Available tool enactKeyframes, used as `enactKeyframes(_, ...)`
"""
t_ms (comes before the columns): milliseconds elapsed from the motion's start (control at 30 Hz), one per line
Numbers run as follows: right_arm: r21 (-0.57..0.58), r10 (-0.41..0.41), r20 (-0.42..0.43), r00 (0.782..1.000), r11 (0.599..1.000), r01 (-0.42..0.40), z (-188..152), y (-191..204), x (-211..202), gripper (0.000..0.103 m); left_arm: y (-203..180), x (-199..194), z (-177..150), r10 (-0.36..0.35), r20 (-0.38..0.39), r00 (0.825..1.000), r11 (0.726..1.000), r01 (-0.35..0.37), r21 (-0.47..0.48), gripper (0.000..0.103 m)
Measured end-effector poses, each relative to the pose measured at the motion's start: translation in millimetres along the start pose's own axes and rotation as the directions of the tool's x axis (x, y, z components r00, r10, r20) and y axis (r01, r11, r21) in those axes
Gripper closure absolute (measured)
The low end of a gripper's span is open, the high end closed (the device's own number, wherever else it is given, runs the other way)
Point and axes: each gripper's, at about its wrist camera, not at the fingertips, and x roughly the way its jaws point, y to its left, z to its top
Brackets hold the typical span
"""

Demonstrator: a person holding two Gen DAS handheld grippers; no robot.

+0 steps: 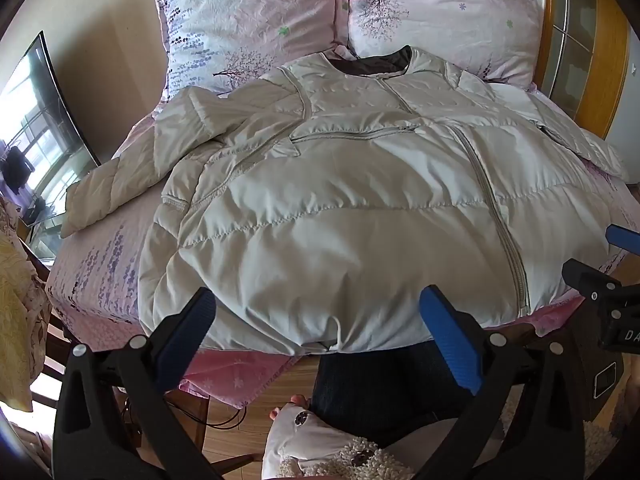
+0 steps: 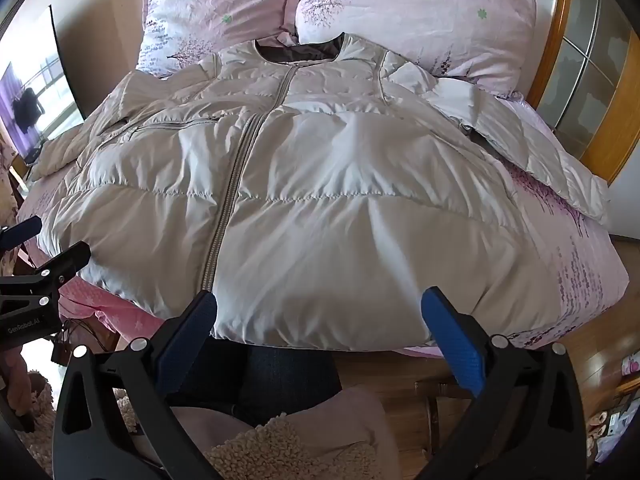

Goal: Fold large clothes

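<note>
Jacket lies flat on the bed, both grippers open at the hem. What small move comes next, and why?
Probably reach the left gripper to the sleeve sprawled sideways, to fold it onto the jacket. Both sleeves lie spread out, and the right gripper is also empty.

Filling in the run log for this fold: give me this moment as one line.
stage: not started | jacket: spread flat on bed, zipped, unfolded | left gripper: open, empty, above hem | right gripper: open, empty, above hem

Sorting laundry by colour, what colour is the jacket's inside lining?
Dark grey-brown lining, seen at the neck of the pale jacket; right wrist view.
</note>
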Motion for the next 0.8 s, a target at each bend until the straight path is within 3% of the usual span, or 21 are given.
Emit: enactKeyframes(800, 0.005, 0.004, -0.004, 1.0, 1.0, -0.004, 0.1, -1.1, 0.8, 0.001, 0.1, 0.2, 0.0, -0.003, -0.002, 1.0, 1.0, 0.003, -0.002, 0.002)
